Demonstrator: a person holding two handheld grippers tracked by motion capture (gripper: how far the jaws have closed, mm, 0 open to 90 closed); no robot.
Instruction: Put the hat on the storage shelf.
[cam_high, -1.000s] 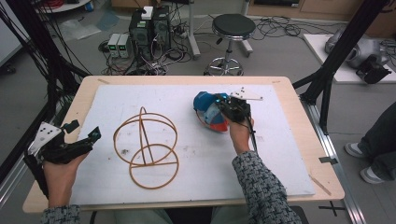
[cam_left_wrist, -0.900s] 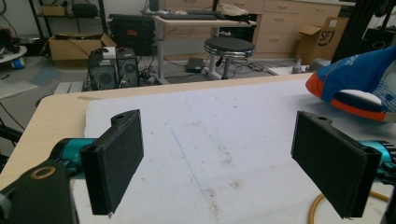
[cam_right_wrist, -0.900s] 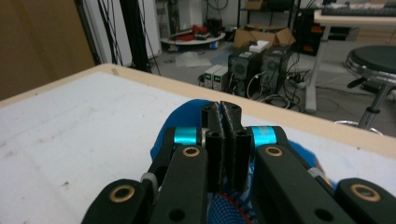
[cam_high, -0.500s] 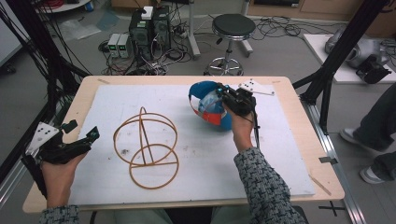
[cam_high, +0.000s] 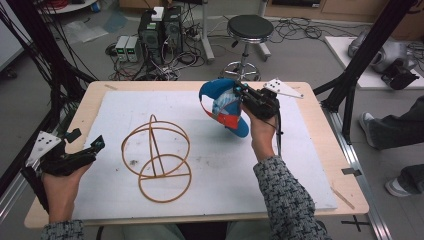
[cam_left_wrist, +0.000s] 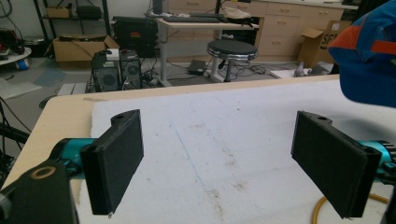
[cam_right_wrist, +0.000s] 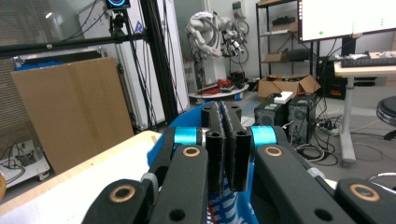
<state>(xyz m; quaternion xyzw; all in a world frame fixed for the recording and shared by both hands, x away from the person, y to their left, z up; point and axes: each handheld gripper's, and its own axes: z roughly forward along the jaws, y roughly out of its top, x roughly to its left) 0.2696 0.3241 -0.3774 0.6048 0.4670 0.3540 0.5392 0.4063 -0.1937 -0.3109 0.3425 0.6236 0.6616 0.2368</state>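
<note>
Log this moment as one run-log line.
right tool: shut on cap, lifted over white mat | left tool: open, at mat's left edge | wire stand: on mat

The high view looks forward and down on the table (cam_high: 310, 165) from above the person's side, far enough to take in all of it and the floor beyond. The left gripper view sits low at the table's left edge, close to the white mat (cam_left_wrist: 233, 135), facing across it toward the stool (cam_left_wrist: 232, 49). The right gripper view rides raised above the table, looking level toward the room's left side. All 3 views share the computer towers (cam_high: 160, 30) on the floor.
</note>
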